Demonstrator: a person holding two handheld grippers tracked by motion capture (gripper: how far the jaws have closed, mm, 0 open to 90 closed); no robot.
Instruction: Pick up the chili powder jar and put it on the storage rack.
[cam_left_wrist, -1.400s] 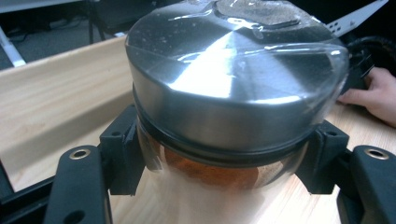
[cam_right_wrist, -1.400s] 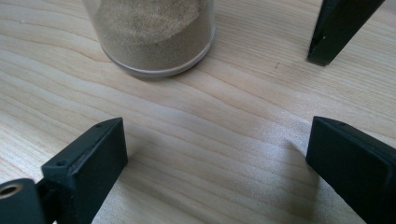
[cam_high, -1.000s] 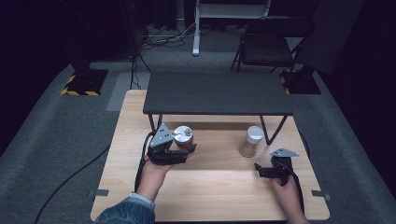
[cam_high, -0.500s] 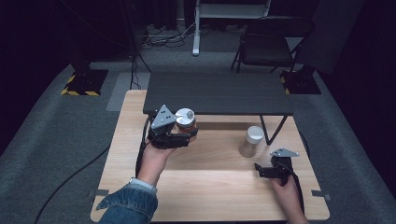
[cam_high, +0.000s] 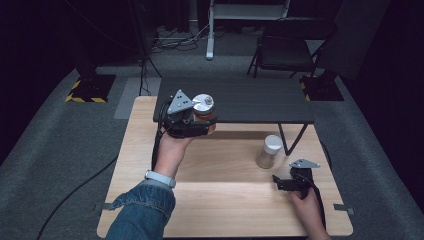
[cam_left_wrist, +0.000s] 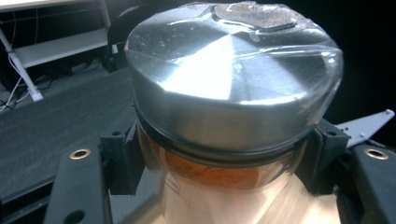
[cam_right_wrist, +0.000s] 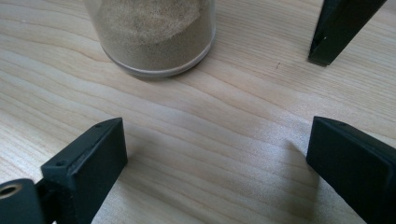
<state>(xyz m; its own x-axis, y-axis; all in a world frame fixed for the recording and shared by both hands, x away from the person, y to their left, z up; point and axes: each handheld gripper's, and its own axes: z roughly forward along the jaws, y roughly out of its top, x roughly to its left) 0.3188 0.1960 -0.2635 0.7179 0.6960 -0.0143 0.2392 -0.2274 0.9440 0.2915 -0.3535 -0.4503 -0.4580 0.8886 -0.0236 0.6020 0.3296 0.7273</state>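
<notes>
Dark studio floor all around, with a pale wooden tabletop (cam_high: 220, 200) in the middle and a low black shelf (cam_high: 250, 102) standing across its far half. So the whole thing comes down to height: the left hand-held gripper (cam_high: 196, 124) has the spice jar (cam_high: 204, 107) right up at the shelf's front left edge, lid roughly level with the shelf top, so the jar probably has to clear that edge before it can go on.

Jar's long axis is upright, metal lid (cam_left_wrist: 231, 79) on top, reddish-orange stuff in the glass below. From the left gripper view the jaws are clamped on the glass just under the lid, one on each side, so it sits dead centre between them.

Over on the right, the other hand-held gripper (cam_high: 290, 182) rests low on the tabletop, jaws spread wide with nothing between them. A second jar (cam_high: 270, 151) of sandy powder stands upright just ahead of it, near the shelf leg (cam_high: 285, 142), not touched.
</notes>
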